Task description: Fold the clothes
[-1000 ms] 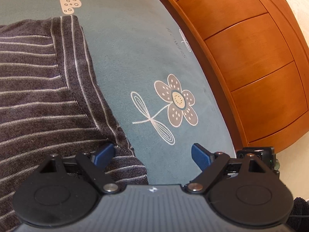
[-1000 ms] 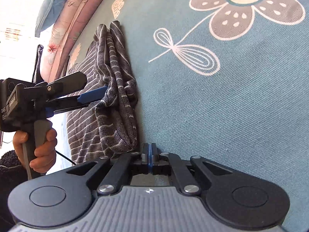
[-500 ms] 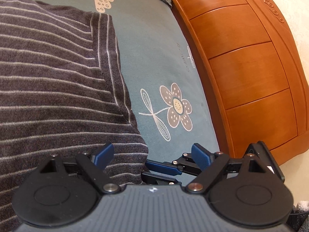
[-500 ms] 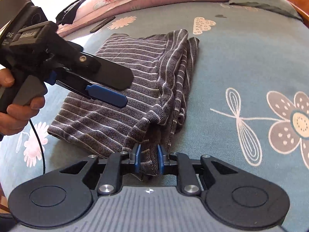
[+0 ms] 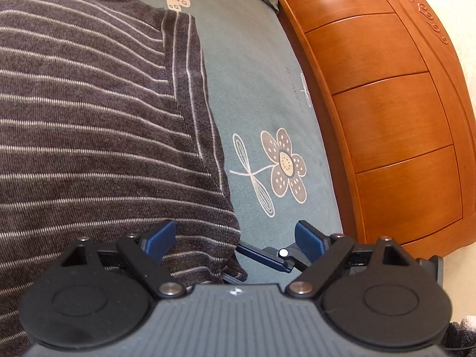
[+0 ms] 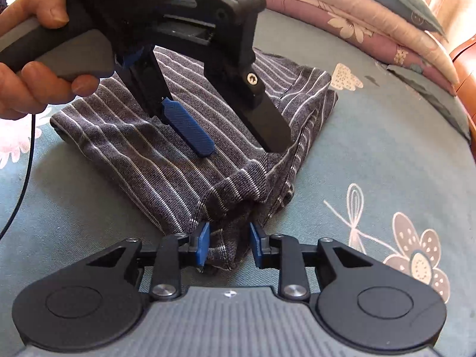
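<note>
Currently, going left to right: a person's hand [image 6: 35,56] is gripping the handle of the left gripper [image 6: 238,145], w/ its fingers spread wide and hovering over the striped garment [image 6: 166,154], nothing between them. Whether its tips are touching the cloth can't be told. Said garment, a dark grey knit w/ thin white stripes, is lying folded on the teal flower-print bedsheet [image 6: 386,154], approx. centre of the bed. Nearest the right-wrist camera, the right gripper [image 6: 227,245] is opening; a bunched corner of the garment is sitting between its blue pads, no longer pinched tight. Further right, stacked quilts [image 6: 372,26] are lining the far edge, and a wooden footboard [image 5: 386,113] is bordering the bed.

Handling, as a judgement: fabric looks soft, light, floppy, prob. stretchy; it'll sag and bunch unless held at corners or along a folded edge, not mid-panel.
</note>
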Available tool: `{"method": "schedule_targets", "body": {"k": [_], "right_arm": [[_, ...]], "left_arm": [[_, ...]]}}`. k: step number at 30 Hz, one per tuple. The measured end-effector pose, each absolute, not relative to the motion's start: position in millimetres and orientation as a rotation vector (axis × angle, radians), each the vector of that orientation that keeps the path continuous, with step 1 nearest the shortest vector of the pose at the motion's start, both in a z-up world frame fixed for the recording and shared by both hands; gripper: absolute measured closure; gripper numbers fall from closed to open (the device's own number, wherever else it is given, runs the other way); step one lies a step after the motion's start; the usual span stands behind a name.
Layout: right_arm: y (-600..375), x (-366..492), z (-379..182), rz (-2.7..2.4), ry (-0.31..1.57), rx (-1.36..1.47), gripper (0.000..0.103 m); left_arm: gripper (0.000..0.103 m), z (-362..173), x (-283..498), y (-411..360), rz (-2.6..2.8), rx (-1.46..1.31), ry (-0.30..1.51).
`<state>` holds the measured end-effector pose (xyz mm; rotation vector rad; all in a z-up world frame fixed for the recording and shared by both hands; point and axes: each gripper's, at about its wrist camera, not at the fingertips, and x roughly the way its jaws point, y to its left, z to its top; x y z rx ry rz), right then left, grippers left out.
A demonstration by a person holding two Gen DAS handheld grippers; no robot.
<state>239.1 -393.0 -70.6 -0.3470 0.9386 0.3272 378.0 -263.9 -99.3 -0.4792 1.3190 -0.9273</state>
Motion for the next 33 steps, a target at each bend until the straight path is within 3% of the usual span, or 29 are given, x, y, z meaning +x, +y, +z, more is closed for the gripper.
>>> {"method": "schedule_targets", "body": {"k": [9,11,13,15,17,20,28,31,33], "right_arm": [[-374.5,242.6,-78.8,0.387,0.933,-0.515,0.073],[-371.0,242.5,-81.0,0.4,0.923,-0.566,0.068],[-372.2,244.8,-81.3,0.357,0.92,-0.579,0.05],[-375.3,251.7,-83.1,0.271,0.927,-0.581,0.011],[-383.7,263.0,-83.4,0.223,0.971,-0.513,0.004],[-396.8,267.0,-76.0,0.153,0.984,-0.416,0.014],[-420.2,254.2,-78.8,-0.148,1.026,-0.442,0.016],[-426.8,245.4,-58.0,-0.101,0.96,-0.27,0.013],[-417.4,245.6,-51.5,-0.017,0.944,-0.219,0.006]], "left_arm": [[0.016,-103.3,375.2,-260.9,-0.918,-0.485,1.328],[0.016,-102.5,374.5,-260.0,-0.917,-0.481,1.324],[0.016,-101.7,374.2,-259.2,-0.915,-0.477,1.32],[0.016,-101.5,373.1,-256.9,-0.911,-0.481,1.32],[0.016,-101.6,371.6,-254.8,-0.907,-0.477,1.32],[0.016,-99.9,369.7,-250.9,-0.909,-0.45,1.306],[0.016,-88.0,361.1,-236.2,-0.882,-0.385,1.248],[0.016,-71.1,354.4,-226.2,-0.872,-0.309,1.186],[0.016,-62.7,350.4,-212.9,-0.865,-0.282,1.169]]}}
